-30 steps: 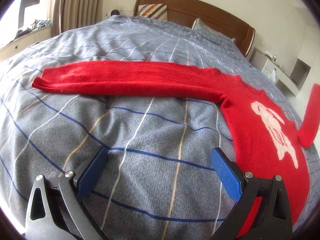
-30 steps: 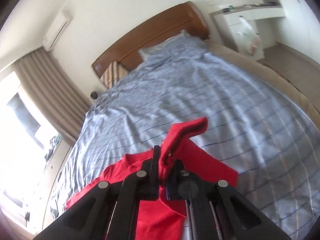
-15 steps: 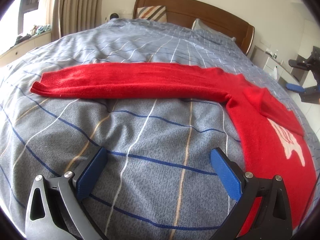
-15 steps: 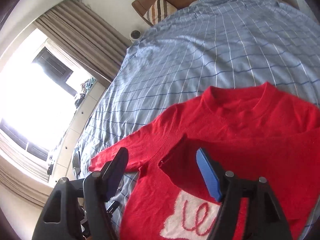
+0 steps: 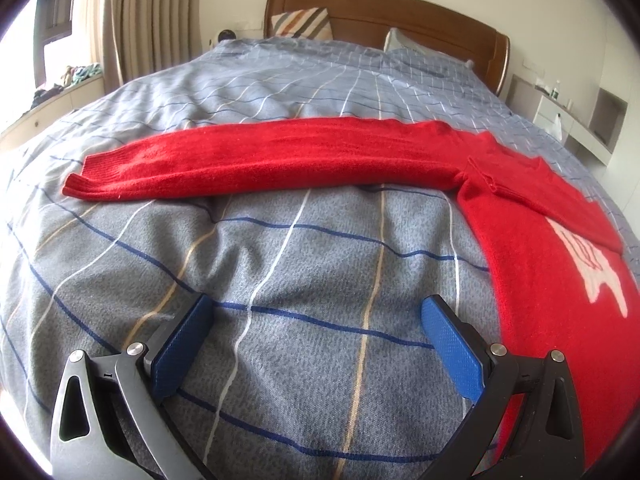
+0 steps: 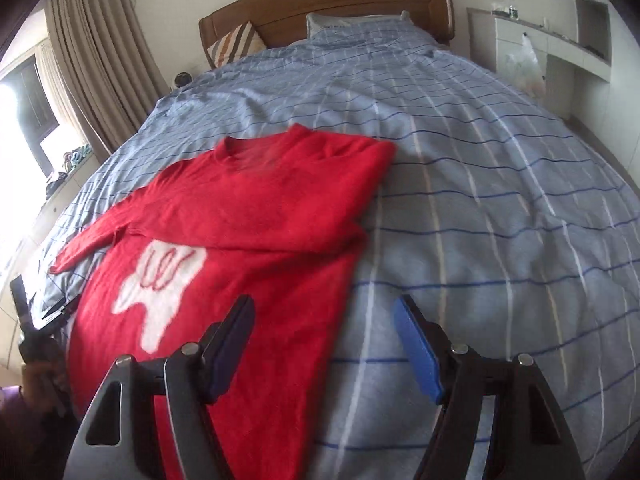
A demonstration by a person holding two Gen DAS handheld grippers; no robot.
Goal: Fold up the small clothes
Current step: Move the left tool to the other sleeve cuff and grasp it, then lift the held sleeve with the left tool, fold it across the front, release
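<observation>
The red knitted sweater with a white tooth-shaped motif (image 6: 248, 216) lies flat on the bed under a grey-blue checked duvet (image 5: 280, 280), and everything else is placed from it. In the left wrist view, one long sleeve stretches out straight to the left of the sweater's body, its ribbed cuff at the far left end, resting on the duvet. The other sleeve is folded across the chest, covering the top of the white motif; in the right wrist view that fold forms a smooth band running from the collar side to the sweater's right edge.

The left tool (image 5: 320, 344), with blue pads, hovers over bare duvet just left of the sweater's hem side; its jaws stand wide apart with nothing between them. The right tool (image 6: 324, 348) sits above the sweater's lower right edge, its jaws likewise apart and empty, the left finger over red knit and the right finger over the duvet.

Beyond the sweater stand a brown wooden headboard (image 6: 320, 4) and a striped cushion (image 6: 236, 44). No container holding anything is clearly visible.
</observation>
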